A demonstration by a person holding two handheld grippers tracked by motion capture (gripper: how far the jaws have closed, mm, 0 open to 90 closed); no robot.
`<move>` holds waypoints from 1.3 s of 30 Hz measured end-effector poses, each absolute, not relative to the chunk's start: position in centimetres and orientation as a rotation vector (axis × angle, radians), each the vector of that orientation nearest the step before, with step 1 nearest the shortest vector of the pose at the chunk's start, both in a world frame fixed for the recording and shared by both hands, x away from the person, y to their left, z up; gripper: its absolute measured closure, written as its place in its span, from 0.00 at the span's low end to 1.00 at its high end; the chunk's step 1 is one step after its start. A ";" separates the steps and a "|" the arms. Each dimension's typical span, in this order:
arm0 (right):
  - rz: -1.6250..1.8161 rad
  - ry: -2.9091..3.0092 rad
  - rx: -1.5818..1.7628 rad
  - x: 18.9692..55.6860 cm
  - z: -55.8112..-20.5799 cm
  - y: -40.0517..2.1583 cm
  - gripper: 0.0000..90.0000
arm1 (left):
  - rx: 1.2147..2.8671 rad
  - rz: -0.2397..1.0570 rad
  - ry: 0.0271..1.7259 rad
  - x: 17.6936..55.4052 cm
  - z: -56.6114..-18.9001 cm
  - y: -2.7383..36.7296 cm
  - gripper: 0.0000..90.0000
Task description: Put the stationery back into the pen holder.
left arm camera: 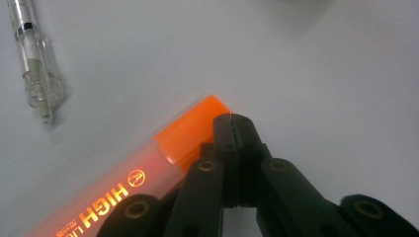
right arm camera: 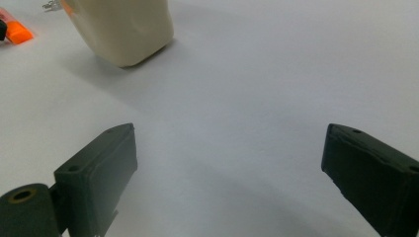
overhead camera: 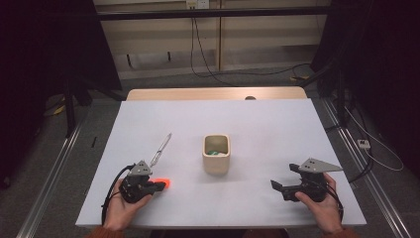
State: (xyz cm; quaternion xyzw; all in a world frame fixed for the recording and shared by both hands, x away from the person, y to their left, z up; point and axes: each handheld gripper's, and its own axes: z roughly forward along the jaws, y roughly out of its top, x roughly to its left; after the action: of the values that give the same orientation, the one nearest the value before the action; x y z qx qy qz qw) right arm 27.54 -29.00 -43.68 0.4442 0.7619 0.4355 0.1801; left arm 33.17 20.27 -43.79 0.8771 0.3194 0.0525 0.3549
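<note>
Bare table surface [overhead camera: 277, 124] is seen across the far half and between the cream cup [overhead camera: 216, 153] and the right gripper [overhead camera: 282, 187]. The centre is blocked by the cup. The near-left approach is crowded by a clear pen [overhead camera: 161, 149] and an orange highlighter [left arm camera: 148, 168].

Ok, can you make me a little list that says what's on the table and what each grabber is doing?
table: white table top
middle: cream cup, something green inside
left side: clear pen lying flat
orange highlighter: lying beside the left gripper
left gripper: jaws shut together, nothing between them
right gripper: jaws wide open, holding nothing
</note>
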 end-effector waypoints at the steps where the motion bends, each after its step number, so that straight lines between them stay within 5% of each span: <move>1: 1.230 2.153 1.256 27.5 -43.7 -29.0 0.08 | 2.268 0.132 0.825 33.3 -43.8 20.2 1.00; 39: 1.222 2.159 1.262 27.7 -43.9 -28.9 0.07 | 2.284 0.184 0.900 37.2 -43.9 18.6 0.96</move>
State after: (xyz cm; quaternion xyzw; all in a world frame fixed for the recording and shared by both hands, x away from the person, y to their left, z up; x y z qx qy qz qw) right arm 27.75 -28.88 -43.85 0.4460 0.7634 0.4319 0.1782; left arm 37.21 18.56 -43.88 0.8748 0.3445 0.0706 0.3333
